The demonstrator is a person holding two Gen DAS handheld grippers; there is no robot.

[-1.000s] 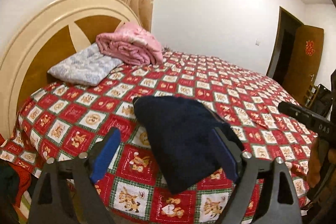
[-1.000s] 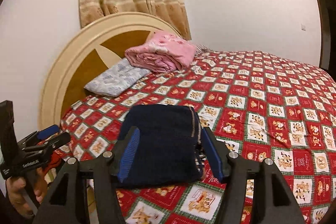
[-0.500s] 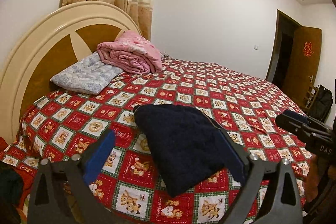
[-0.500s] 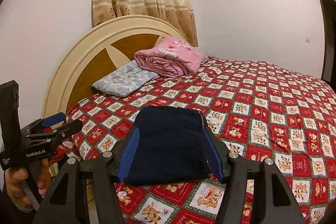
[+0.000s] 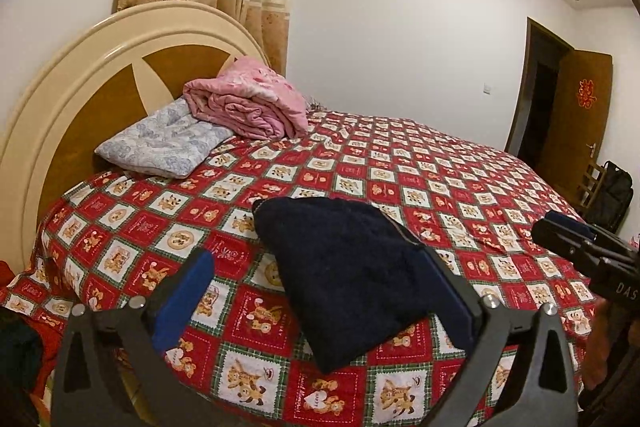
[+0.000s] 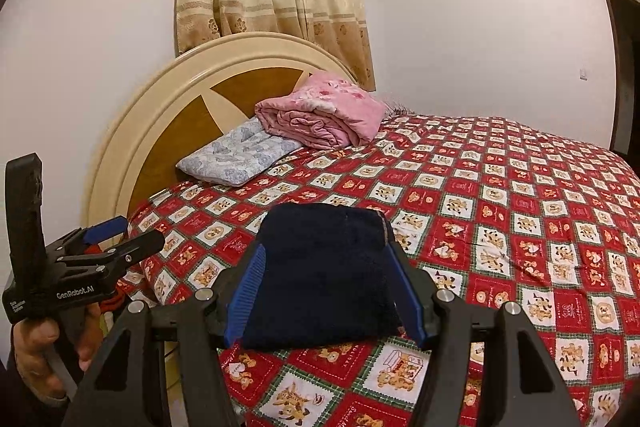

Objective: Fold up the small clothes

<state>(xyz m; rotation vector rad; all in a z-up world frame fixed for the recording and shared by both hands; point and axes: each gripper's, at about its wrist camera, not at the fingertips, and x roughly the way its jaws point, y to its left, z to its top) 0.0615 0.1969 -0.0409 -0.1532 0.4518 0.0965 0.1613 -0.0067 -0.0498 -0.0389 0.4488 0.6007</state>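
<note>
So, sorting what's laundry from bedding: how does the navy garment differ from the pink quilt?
The navy garment is plain, dark and folded flat near the bed's front edge; the pink quilt is paler, floral, and bundled thick by the headboard, partly on the blue-grey pillow. Both are folded and lie untouched on the bedspread.

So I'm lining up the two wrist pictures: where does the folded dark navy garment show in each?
Left wrist view: folded navy garment lies lower centre on the bed, toward the right finger of the open tongs.
Right wrist view: the garment lies lower centre, framed by both blue fingers.
Shared landmark: pink quilt by the headboard.
</note>
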